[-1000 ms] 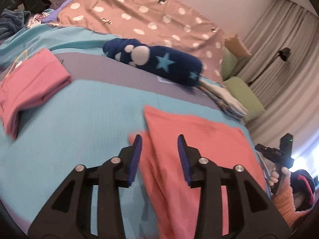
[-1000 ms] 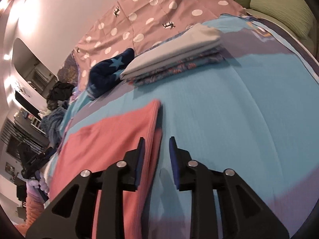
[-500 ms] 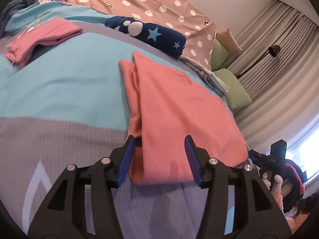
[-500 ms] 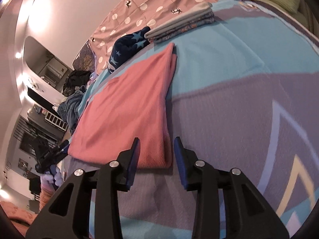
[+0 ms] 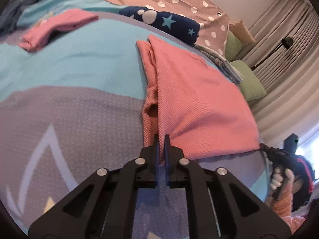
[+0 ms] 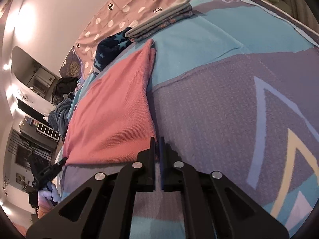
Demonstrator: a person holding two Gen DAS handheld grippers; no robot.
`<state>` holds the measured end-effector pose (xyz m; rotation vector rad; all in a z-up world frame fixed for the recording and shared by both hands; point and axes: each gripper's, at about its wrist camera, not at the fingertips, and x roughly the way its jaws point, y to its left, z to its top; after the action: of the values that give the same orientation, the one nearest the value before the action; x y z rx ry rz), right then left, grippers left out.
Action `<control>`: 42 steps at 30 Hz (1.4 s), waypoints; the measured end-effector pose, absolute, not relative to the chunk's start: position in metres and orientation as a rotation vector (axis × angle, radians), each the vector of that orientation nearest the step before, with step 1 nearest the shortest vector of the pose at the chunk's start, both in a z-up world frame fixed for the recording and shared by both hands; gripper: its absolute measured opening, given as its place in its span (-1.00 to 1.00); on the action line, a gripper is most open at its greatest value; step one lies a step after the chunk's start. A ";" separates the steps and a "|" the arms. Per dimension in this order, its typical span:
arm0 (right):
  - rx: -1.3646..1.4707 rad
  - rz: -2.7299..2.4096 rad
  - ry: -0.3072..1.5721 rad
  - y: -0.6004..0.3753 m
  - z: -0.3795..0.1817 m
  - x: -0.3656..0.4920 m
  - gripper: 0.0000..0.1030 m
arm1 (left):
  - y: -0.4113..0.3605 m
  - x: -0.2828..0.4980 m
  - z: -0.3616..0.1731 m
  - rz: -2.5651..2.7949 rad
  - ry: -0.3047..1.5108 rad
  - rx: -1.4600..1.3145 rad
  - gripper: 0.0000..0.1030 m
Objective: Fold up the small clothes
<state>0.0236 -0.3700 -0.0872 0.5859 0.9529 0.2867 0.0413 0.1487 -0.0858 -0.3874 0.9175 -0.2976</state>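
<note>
Step in hand: we judge we are taking the near hem of the coral garment at its two corners, ready to carry it up and over toward its far edge.
Garment: it lies flat on the bedspread, lengthwise away from us, its far end just short of the navy star bundle.
Left gripper: its jaws have just been closing and now pinch the garment's near left corner, cloth between the pads.
Right gripper: its jaws have just been closing too, and now stand all but together at the garment's near right corner; the hem runs in between them, so we read it as held.
Doing it well: we lift both corners together and level, keep the hem taut between us, and lay it square on the far edge so the loose side flap does not bunch.
Left view only: the open, puckered fold along the garment's left side, and a folded pink piece well off to the garment's far left.
Right view only: the garment's straight right edge, and the folded grey stack just beyond its far corner.
</note>
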 end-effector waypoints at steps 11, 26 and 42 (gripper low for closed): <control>0.600 0.433 0.900 -0.375 -0.095 0.008 -0.57 | 0.028 0.084 -0.011 -0.514 0.871 -0.140 -0.27; 0.700 0.638 0.891 -0.385 -0.103 0.017 -0.45 | -0.218 0.225 -0.063 -0.692 1.149 0.078 -0.39; 0.482 0.973 0.927 -0.356 -0.078 0.072 -0.46 | -0.249 0.260 -0.082 -0.761 1.244 0.133 -0.38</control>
<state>0.0721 -0.3562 -0.0785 0.4817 0.9274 0.9731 0.2597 -0.2488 -0.0821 0.1329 1.2440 -0.7613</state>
